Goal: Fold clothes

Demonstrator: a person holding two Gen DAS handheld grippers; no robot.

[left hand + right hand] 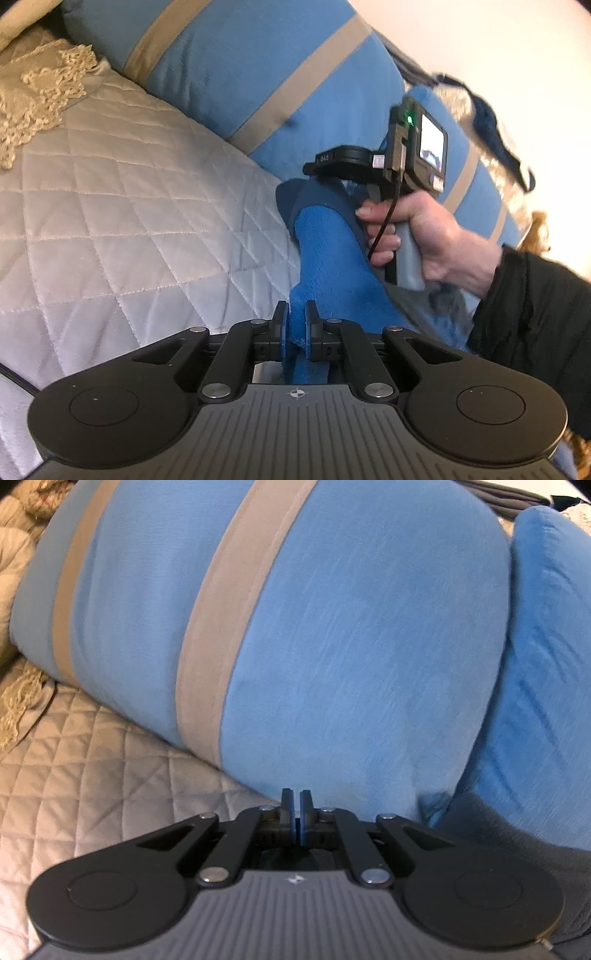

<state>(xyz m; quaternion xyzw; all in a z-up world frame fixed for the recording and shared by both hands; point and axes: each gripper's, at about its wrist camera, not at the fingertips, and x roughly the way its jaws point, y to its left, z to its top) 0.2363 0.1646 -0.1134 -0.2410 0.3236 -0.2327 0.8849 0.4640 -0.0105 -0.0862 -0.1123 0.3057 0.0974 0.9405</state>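
**Blue garment pinched at 1 end, fold barely begun**

The left gripper [295, 323] is clamped on a bright blue fuzzy garment [325, 258], which stretches away over the quilted bedspread [129, 221] toward the striped blue pillow [258, 74]. The right gripper [296, 812] is clenched; a dark cloth shows under its frame, but no fabric is visible between its pads. Judging by this, the piece is lifted, not yet folded. Its far end disappears beneath the right hand [424, 236], so its shape stays unclear.

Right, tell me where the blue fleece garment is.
In the left wrist view, the blue fleece garment lies right of centre on the white quilted bedspread, below the striped blue pillow, its near edge pinched in the left gripper.
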